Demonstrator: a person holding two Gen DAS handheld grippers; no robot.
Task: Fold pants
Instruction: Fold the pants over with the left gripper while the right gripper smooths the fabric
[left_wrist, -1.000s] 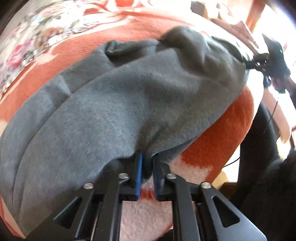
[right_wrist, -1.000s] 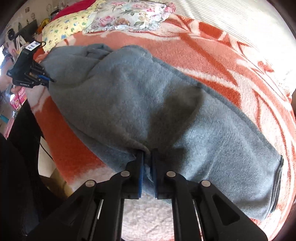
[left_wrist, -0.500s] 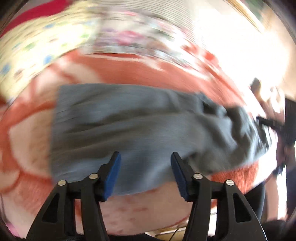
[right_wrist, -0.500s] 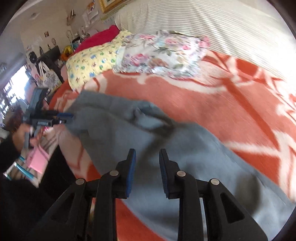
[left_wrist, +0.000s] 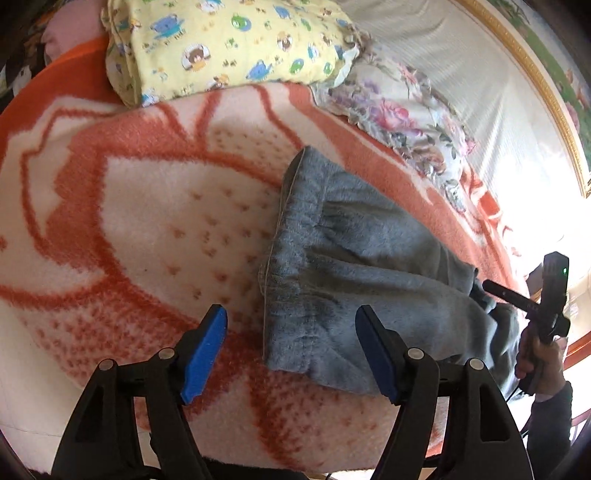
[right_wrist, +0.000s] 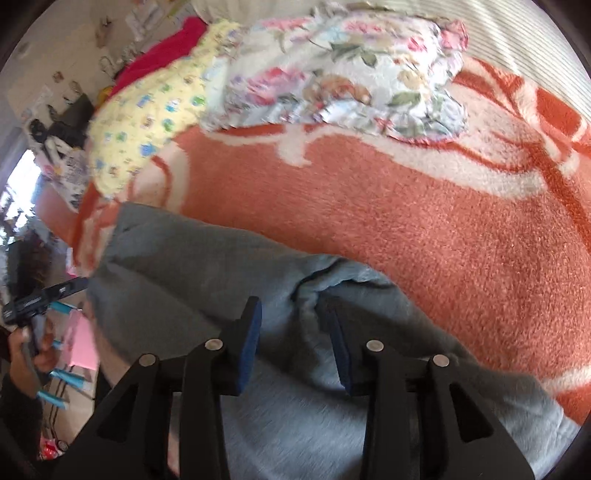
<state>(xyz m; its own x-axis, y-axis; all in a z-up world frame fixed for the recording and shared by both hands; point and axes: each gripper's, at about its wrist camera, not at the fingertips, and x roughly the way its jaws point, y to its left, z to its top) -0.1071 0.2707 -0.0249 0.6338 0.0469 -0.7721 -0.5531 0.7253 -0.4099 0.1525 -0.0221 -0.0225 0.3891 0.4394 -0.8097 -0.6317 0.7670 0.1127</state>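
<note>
Left gripper (left_wrist: 291, 349): jaws spread wide and opening, blue pads clear of the cloth; the near corner of the waistband shows in the gap between them, nothing gripped.
Right gripper (right_wrist: 293, 345): jaws partly apart and opening, poised above a bunched fold of grey cloth, pads not pressing on it.
Pants (left_wrist: 373, 280): grey fleece, lying flat along the near edge of the blanket, gathered waistband (left_wrist: 284, 266) toward the middle of the bed, legs running off toward the bed's right edge.
Blanket (left_wrist: 140, 221): orange and cream pattern, covering the bed under the pants.
Yellow pillow (left_wrist: 225, 44): printed with small cartoon figures, at the far edge of the bed.
Floral pillow (left_wrist: 402, 114): just beside the yellow one, along the same far edge.
Person's hand (left_wrist: 543, 362): gripping the handle of the right gripper at the bed's right edge.
</note>
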